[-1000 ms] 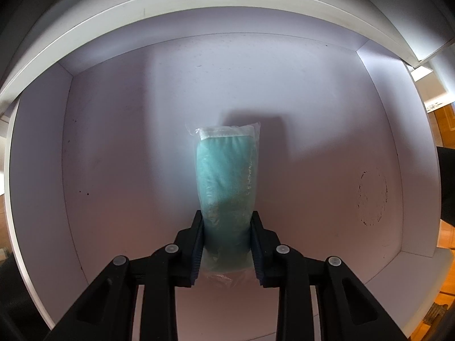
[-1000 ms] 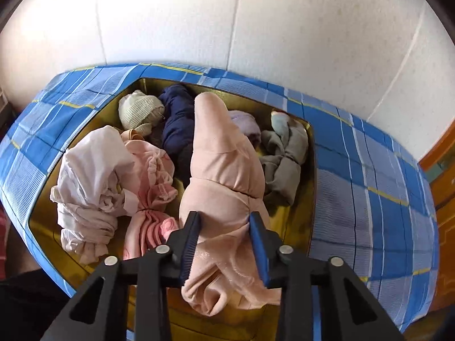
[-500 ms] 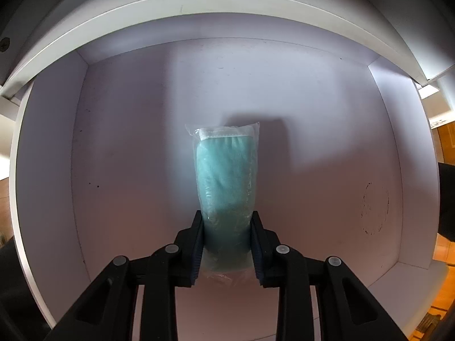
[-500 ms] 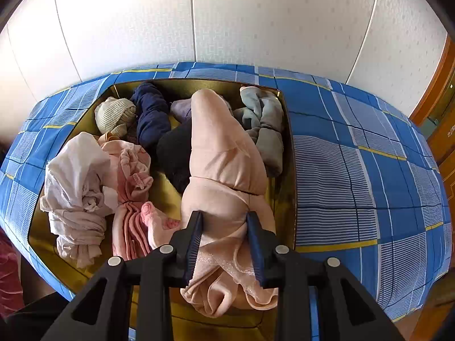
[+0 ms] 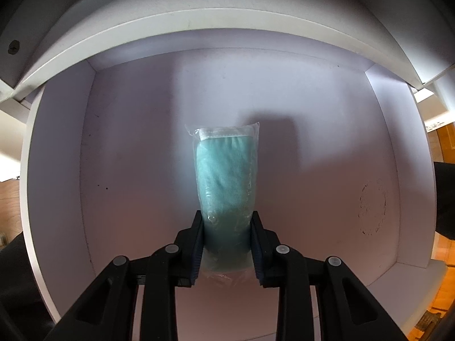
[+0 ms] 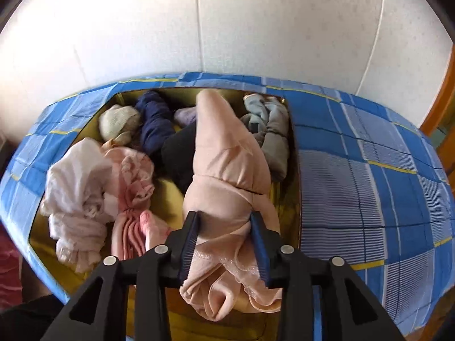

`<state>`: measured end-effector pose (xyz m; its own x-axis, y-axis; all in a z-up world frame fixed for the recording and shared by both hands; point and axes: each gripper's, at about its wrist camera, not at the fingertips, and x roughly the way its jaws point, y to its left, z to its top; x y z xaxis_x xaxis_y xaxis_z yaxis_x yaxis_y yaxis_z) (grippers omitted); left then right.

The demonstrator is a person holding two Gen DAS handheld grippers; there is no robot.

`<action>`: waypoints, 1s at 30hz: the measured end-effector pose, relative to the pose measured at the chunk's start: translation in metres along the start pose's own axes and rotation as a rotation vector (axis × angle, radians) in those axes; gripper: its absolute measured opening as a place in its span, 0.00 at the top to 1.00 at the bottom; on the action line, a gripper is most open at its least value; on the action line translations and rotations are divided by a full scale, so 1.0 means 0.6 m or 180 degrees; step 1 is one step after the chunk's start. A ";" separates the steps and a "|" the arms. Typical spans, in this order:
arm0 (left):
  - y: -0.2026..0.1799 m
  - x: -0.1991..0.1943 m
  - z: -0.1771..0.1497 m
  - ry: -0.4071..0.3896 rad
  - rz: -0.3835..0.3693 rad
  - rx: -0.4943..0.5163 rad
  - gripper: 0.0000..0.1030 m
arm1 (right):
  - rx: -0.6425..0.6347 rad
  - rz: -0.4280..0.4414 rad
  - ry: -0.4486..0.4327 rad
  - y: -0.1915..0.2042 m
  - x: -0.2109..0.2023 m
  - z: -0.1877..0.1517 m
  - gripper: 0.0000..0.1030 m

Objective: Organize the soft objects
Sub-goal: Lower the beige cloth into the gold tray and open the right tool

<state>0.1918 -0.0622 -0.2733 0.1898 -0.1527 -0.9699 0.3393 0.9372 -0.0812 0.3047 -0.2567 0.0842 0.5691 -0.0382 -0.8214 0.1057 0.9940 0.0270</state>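
Teal, peach and blue check

A teal cloth in a clear wrapper [image 5: 226,176] is showing against a white drawer [image 5: 312,147]; a peach garment [image 6: 227,164] is lying in a yellow-lined box [image 6: 167,196] on a blue checked, yellow-striped bedsheet [image 6: 369,193], beside navy [image 6: 155,122] and pink [image 6: 133,182] clothes.

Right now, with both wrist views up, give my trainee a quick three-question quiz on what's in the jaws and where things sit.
1. True or false: the left gripper is shut on a teal cloth in a clear bag.
2. What does the white drawer below that bag contain? A) socks B) nothing visible C) towels
3. Fill in: the peach garment between the right gripper's jaws lies over a box of clothes on a ____ checked sheet.

Key: 1 true. 2 B. 3 blue. Note: the right jaws have just been opening, garment between them, pads touching.
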 end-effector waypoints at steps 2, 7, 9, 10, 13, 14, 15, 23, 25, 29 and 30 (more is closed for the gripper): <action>-0.002 -0.001 -0.002 -0.0009 0.0001 -0.0002 0.71 | 0.0022 0.0069 0.0024 -0.007 -0.006 -0.009 0.63; -0.006 -0.016 -0.008 -0.0071 0.0001 0.0015 0.71 | 0.0059 0.0194 0.0060 -0.014 -0.019 -0.024 0.63; -0.006 -0.023 -0.012 -0.0093 0.0004 0.0008 0.71 | 0.0062 0.0257 0.0067 -0.015 -0.023 -0.028 0.62; -0.006 -0.024 -0.014 -0.0098 0.0005 0.0003 0.71 | 0.0058 0.0298 0.0062 -0.017 -0.025 -0.029 0.62; -0.005 -0.030 -0.017 -0.0109 0.0018 -0.0013 0.71 | 0.0097 0.0462 0.0024 -0.029 -0.037 -0.042 0.62; -0.005 -0.033 -0.018 -0.0115 0.0021 -0.0015 0.71 | 0.0117 0.0521 0.0003 -0.035 -0.042 -0.048 0.62; -0.006 -0.036 -0.019 -0.0120 0.0020 -0.0015 0.71 | 0.0120 0.0559 -0.0023 -0.039 -0.046 -0.052 0.62; -0.011 -0.078 -0.027 -0.0217 -0.0082 -0.0009 0.71 | -0.0092 0.0660 -0.0230 -0.050 -0.076 -0.102 0.62; -0.018 -0.097 -0.030 -0.0256 -0.0123 0.0056 0.71 | -0.0155 0.0658 -0.0244 -0.045 -0.077 -0.107 0.62; -0.033 -0.143 -0.042 -0.0381 -0.0231 0.0213 0.71 | -0.0207 0.0630 -0.0338 -0.038 -0.083 -0.114 0.62; -0.035 -0.157 -0.045 -0.0423 -0.0248 0.0258 0.71 | -0.0206 0.0661 -0.0377 -0.039 -0.086 -0.115 0.62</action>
<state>0.1419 -0.0593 -0.1866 0.2785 -0.2690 -0.9220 0.4300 0.8933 -0.1308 0.2165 -0.2708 0.0869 0.6652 0.1596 -0.7294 -0.0737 0.9862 0.1486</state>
